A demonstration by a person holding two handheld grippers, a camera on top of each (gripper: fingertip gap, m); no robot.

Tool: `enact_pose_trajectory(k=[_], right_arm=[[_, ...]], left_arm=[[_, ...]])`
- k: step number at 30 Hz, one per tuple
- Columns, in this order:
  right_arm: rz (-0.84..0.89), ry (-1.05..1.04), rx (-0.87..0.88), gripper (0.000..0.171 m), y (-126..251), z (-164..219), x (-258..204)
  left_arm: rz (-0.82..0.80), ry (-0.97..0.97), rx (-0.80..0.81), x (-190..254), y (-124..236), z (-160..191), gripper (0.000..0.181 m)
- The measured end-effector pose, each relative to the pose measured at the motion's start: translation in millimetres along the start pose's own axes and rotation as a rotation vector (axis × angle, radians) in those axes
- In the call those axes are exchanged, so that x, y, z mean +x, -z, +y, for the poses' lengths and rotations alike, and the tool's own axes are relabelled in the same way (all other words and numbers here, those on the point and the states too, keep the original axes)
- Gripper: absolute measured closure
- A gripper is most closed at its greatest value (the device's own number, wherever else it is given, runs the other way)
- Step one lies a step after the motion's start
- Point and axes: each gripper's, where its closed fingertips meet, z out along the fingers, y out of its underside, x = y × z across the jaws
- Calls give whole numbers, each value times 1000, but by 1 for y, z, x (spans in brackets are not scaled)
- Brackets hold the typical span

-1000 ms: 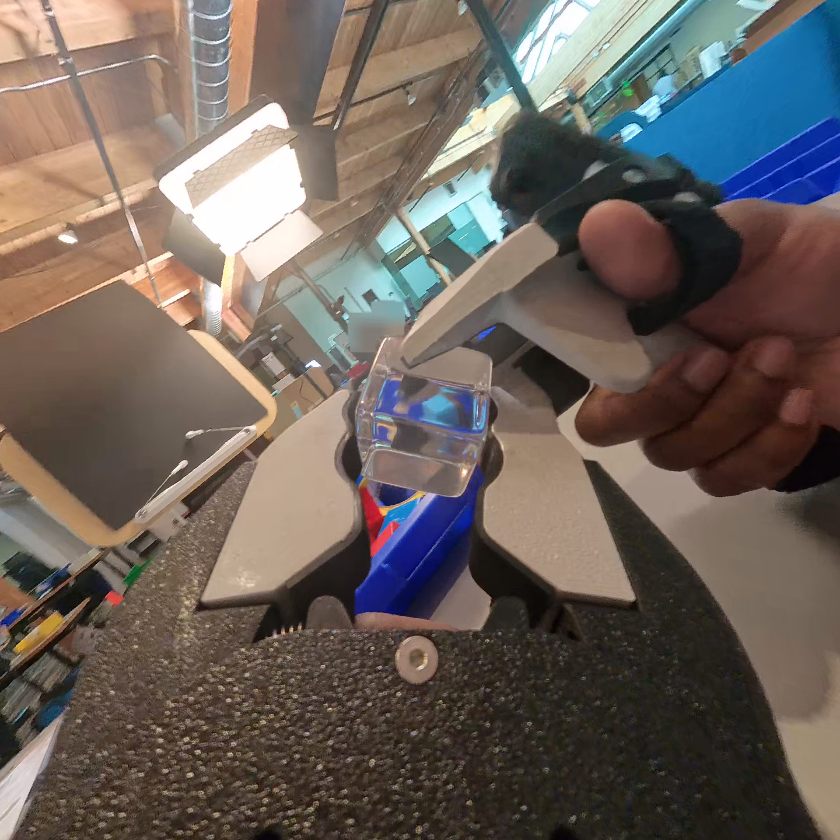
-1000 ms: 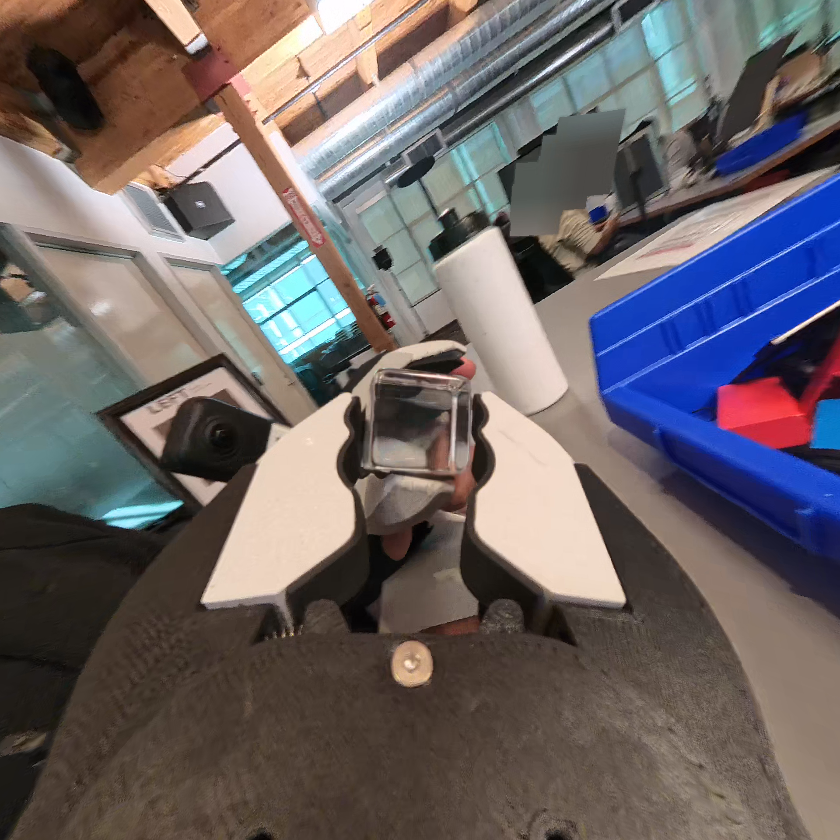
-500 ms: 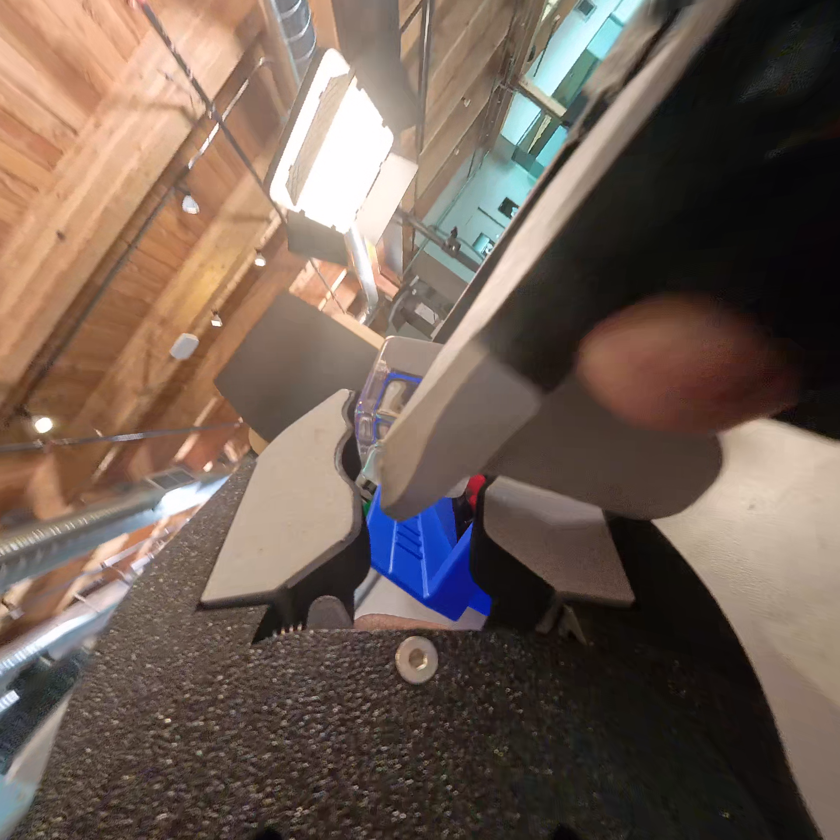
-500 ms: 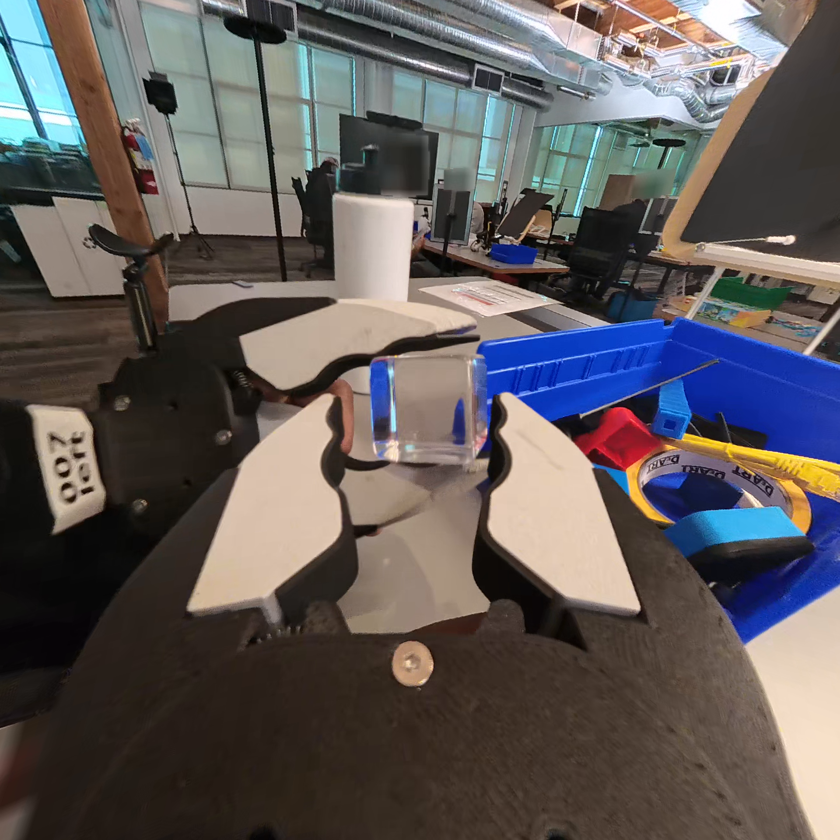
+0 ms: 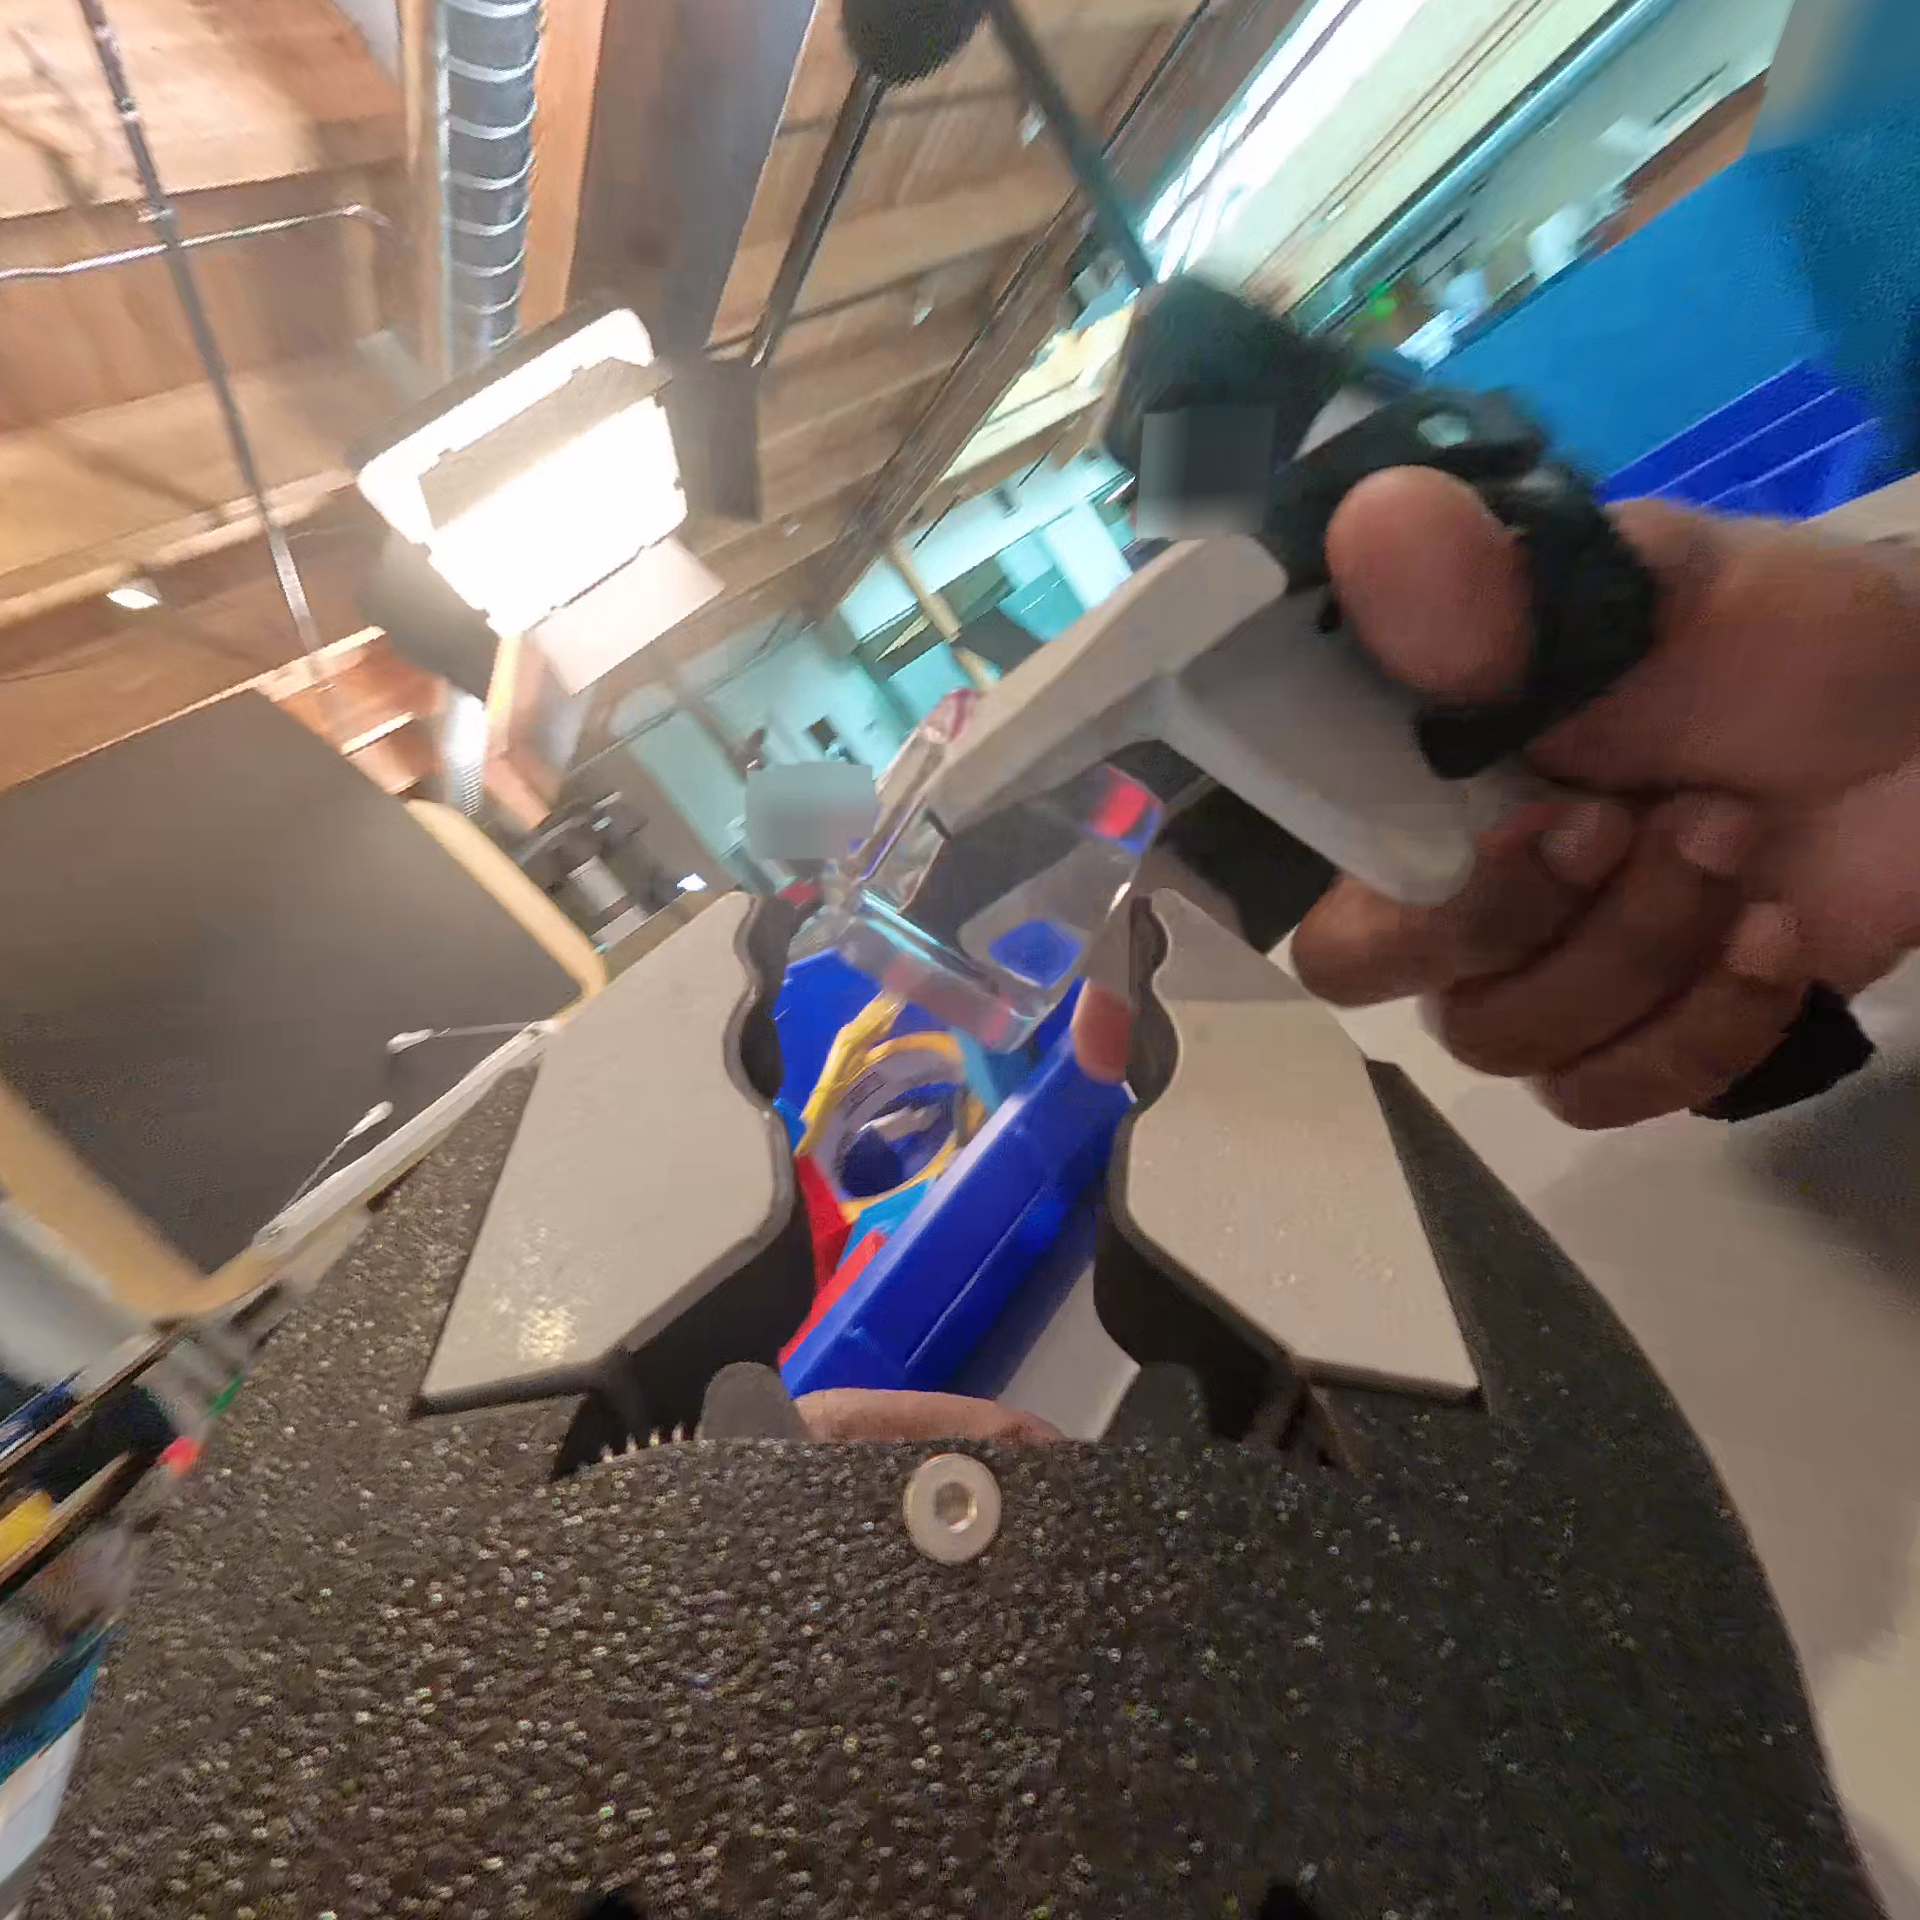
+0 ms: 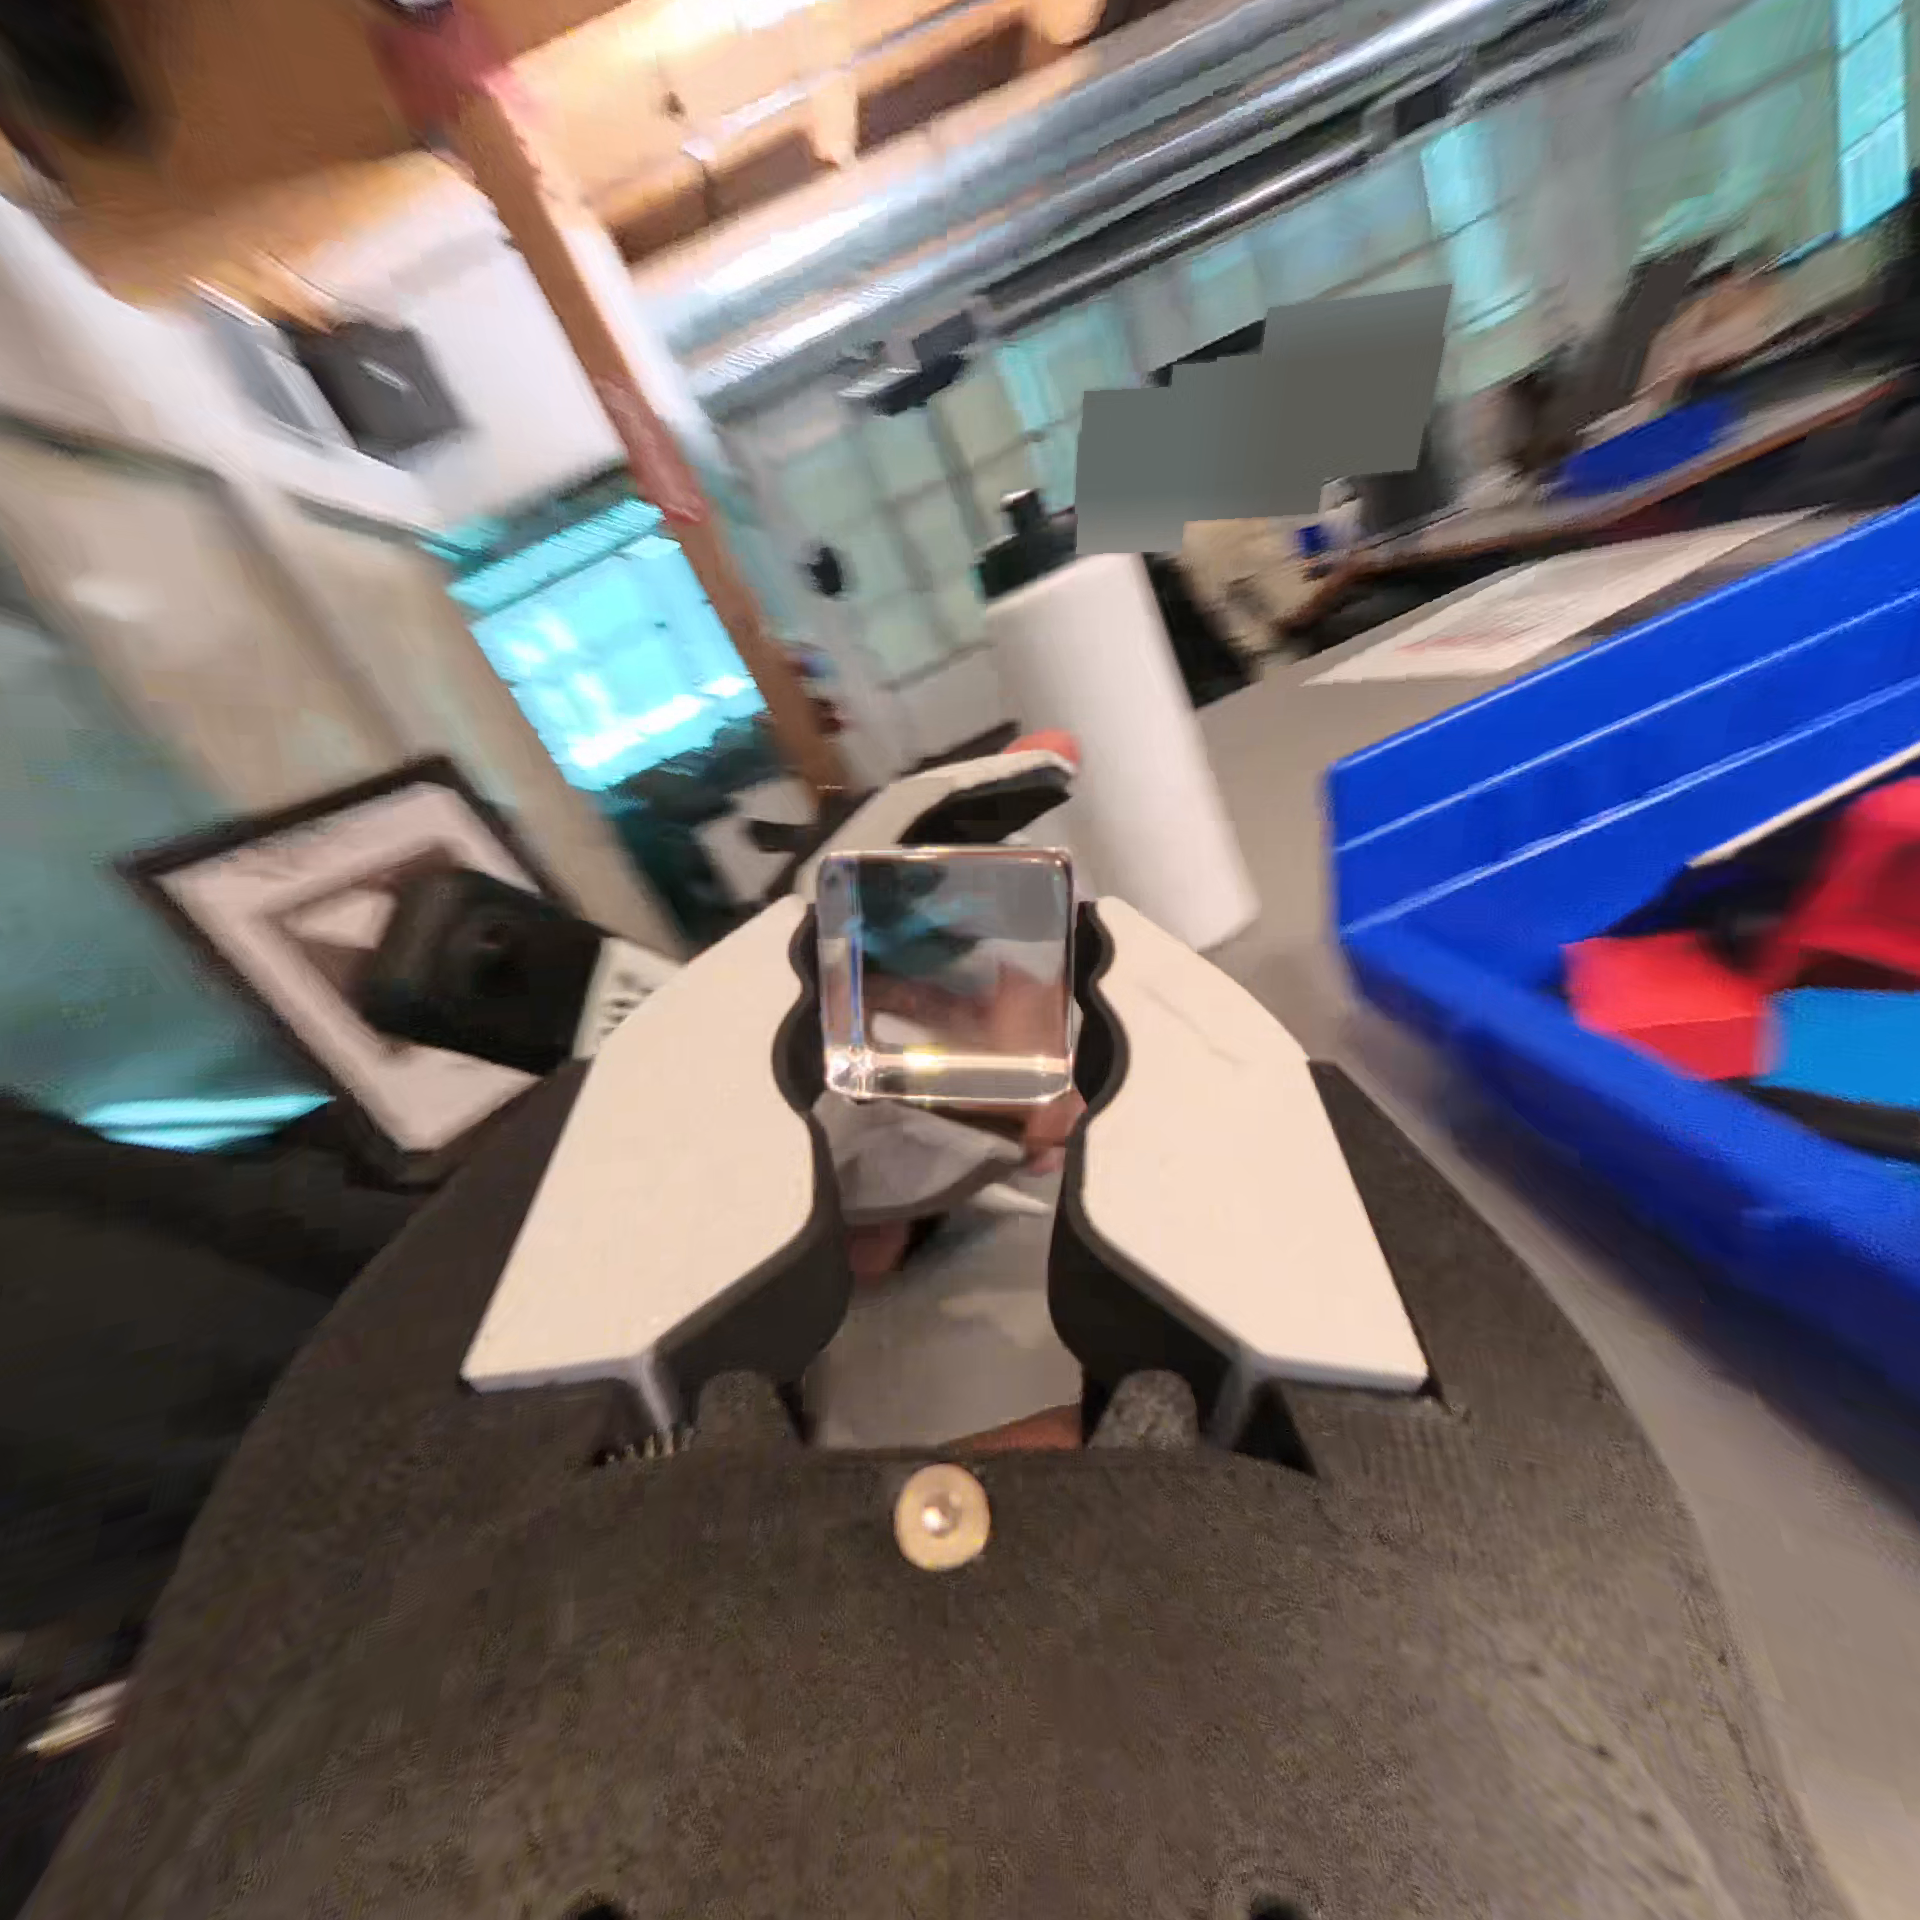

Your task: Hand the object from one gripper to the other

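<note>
Gripping cube [image 6: 943,975] in right gripper [image 6: 943,977] | left gripper [image 5: 951,997] fingers spread, cube beyond tips | labels blurred | bin [image 6: 1621,790] right

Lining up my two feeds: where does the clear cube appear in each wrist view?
Left wrist view: clear cube upper centre, tilted, beyond the open left gripper, held by the right gripper.
Right wrist view: clear cube centre, clamped in the right gripper.
Shared landmark: blue bin.
</note>
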Motion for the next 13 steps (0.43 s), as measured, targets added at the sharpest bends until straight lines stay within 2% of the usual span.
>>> enact_pose_trajectory(k=[1, 3, 5, 8, 13], right_arm=[[-85, -92, -11, 125, -1, 3, -7], [-181, -169, -63, 125, -3, 11, -18], [-197, -141, -134, 126, -6, 23, -24], [-199, -113, -134, 124, -6, 24, -26], [60, 63, -61, 115, -5, 11, 5]], left_arm=[[34, 1, 18, 6, 0, -3, 115], [70, -29, 28, 15, 0, -5, 114], [47, -74, 32, 14, 1, -6, 118], [12, -130, 39, 11, 3, -9, 118], [-127, -202, -117, -11, 0, 13, 119]])
